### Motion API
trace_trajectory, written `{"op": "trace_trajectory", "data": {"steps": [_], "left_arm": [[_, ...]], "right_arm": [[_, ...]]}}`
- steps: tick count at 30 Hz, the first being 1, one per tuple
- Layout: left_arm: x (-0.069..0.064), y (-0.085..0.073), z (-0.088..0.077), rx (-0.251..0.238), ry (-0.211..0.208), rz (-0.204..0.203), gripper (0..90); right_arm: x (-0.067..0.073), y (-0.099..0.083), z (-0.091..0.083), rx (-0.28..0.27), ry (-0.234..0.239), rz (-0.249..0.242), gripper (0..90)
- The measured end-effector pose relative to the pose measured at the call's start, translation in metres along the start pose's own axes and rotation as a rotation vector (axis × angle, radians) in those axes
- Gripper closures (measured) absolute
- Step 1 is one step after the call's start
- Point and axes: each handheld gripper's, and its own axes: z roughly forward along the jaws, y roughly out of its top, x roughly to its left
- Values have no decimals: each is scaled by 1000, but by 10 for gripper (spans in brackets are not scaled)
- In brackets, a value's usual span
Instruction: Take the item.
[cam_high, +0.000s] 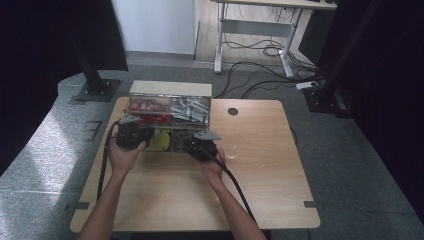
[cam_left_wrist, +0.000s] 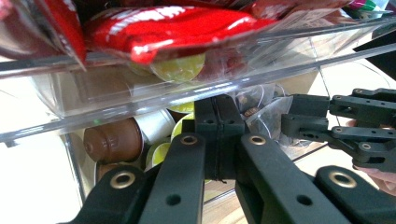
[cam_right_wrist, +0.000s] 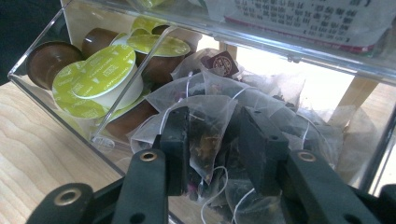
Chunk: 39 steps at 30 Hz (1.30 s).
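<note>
Item: tea bag (cam_right_wrist: 208, 135), translucent mesh pyramid sachet, dark loose leaf visible inside, white string attached.
Pose: upright, slightly crumpled.
Location: atop the heap of like sachets in the lower tier of the clear organiser (cam_right_wrist: 37, 51), right of the divider from the coffee capsules (cam_right_wrist: 100, 74).

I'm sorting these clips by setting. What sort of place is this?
Probably a lab or office workroom set up for recording, not a kitchen: a lone wooden table on grey carpet, black curtains at the sides, and loose cables under a desk behind.
</note>
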Motion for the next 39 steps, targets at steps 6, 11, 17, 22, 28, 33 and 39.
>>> {"op": "trace_trajectory", "data": {"steps": [6,11,17,22,28,33,39], "left_arm": [[-1,0,0,-1,-2,0,900],[-1,0,0,0,-2,1,900],[-1,0,0,-1,-2,0,900],[-1,0,0,-2,-2,-2,900],[-1,-1,0,0,-2,-2,900],[-1,-1,0,-3,-2,-4,900],[-1,-1,1,-2,0,-3,900]], "right_arm": [[0,-2,3,5,2,-11,731],[1,-3,3,3,13,-17,841],[1,-4,-2,-10,7,-24,890],[2,-2,-7,-20,7,-33,892],[3,2,-16,-47,12,-52,892],[3,4,-22,-52,15,-60,893],[2,5,-25,-62,12,-60,893]]}}
